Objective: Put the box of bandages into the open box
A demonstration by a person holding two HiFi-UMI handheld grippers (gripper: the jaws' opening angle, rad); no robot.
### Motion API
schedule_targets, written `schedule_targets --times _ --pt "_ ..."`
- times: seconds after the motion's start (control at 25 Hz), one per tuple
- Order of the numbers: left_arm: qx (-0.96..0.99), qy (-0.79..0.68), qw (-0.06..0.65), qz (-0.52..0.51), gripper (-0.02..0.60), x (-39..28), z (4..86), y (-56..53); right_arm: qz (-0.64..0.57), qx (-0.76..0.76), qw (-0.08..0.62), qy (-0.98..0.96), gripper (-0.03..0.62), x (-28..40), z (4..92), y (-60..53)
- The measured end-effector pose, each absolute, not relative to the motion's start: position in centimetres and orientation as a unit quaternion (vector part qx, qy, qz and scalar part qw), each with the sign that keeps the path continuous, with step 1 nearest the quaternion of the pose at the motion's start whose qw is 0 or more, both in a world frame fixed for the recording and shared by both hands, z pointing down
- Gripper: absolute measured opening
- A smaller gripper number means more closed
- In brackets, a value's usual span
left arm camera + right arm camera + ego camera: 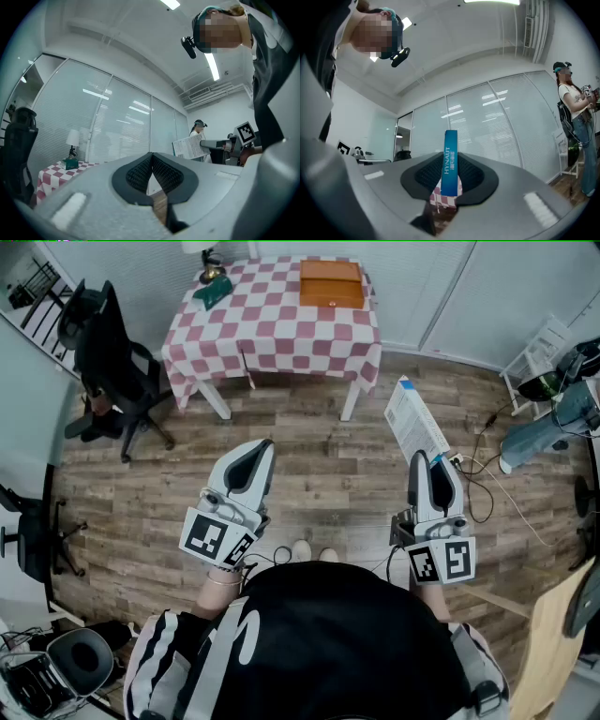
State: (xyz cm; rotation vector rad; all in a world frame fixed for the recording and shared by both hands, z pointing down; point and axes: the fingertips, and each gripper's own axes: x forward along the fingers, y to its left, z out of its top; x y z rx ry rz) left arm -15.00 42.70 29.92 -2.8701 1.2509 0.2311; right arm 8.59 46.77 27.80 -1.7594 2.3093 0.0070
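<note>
My right gripper (pixel 422 460) is shut on the box of bandages (pixel 414 420), a flat white box with a blue edge that sticks up past the jaws over the wooden floor. In the right gripper view the box of bandages (pixel 450 161) stands edge-on between the pads. My left gripper (pixel 261 448) is held beside it at the left, its jaws shut with nothing between them; its pads (pixel 140 174) meet at the tips. The open box (pixel 331 283), an orange-brown wooden one, lies on the checked table (pixel 272 329) far ahead.
A lamp and a green box (pixel 214 289) stand at the table's far left corner. A black office chair (pixel 108 357) is left of the table. Cables (pixel 497 474) trail on the floor at right, near another person (pixel 553 423). A second chair (pixel 23 531) stands at the left edge.
</note>
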Motion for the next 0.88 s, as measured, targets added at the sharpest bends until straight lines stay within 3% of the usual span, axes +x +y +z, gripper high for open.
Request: schedule_targets --times 0.88 --pt "-0.927 0.369 -0.006 0.063 0.000 -17.9 31.9 41.1 0.007 -0.627 0.132 0.768 0.084 6.0 28.5 47.3"
